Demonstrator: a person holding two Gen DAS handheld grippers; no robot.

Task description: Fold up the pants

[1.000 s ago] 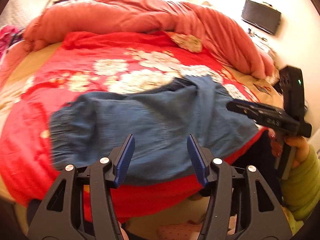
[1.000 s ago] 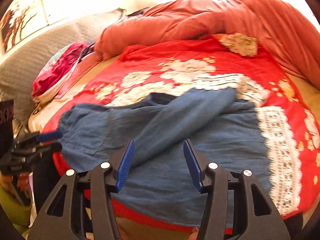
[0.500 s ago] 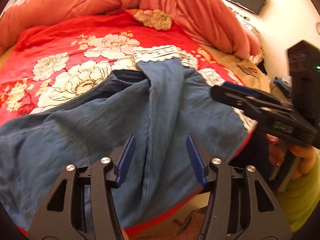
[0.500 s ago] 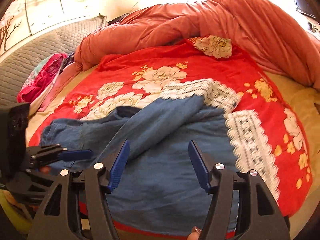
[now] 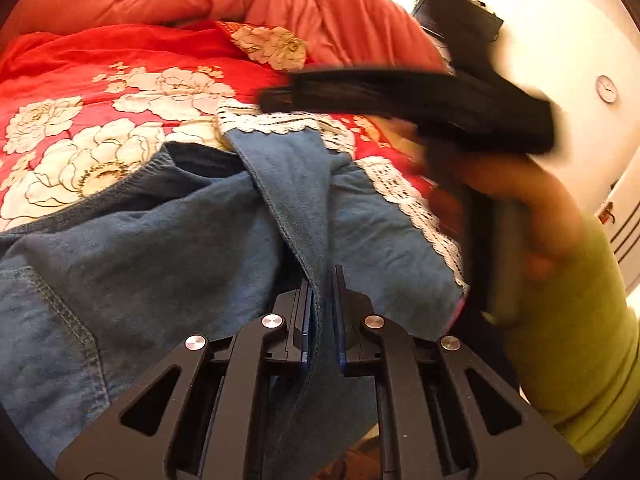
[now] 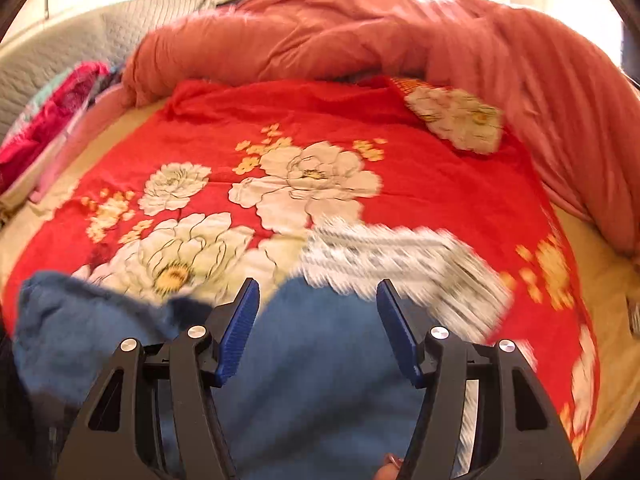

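Observation:
Blue denim pants [image 5: 152, 248] with a white lace hem [image 5: 280, 122] lie spread on the bed. My left gripper [image 5: 322, 292] is shut on a raised fold of the pants leg near the bed's front edge, and the cloth runs up between its pads. In the right wrist view, my right gripper [image 6: 318, 292] stands open above the pants [image 6: 320, 392], just short of the blurred lace hem [image 6: 400, 256], with nothing pinched between its fingers. The left wrist view shows that right gripper [image 5: 400, 92] as a blurred black shape, held by a hand [image 5: 532, 208] in a green sleeve.
A red floral bedspread [image 6: 440, 184] covers the bed, with a salmon duvet [image 6: 360, 36] bunched along the back and right. Pink clothes [image 6: 44, 132] lie at the far left by a grey headboard. A round clock [image 5: 607, 89] hangs on the right wall.
My left gripper's jaws closed onto a fold of the pants leg. My right gripper swept forward over the pants toward the lace hem, staying open.

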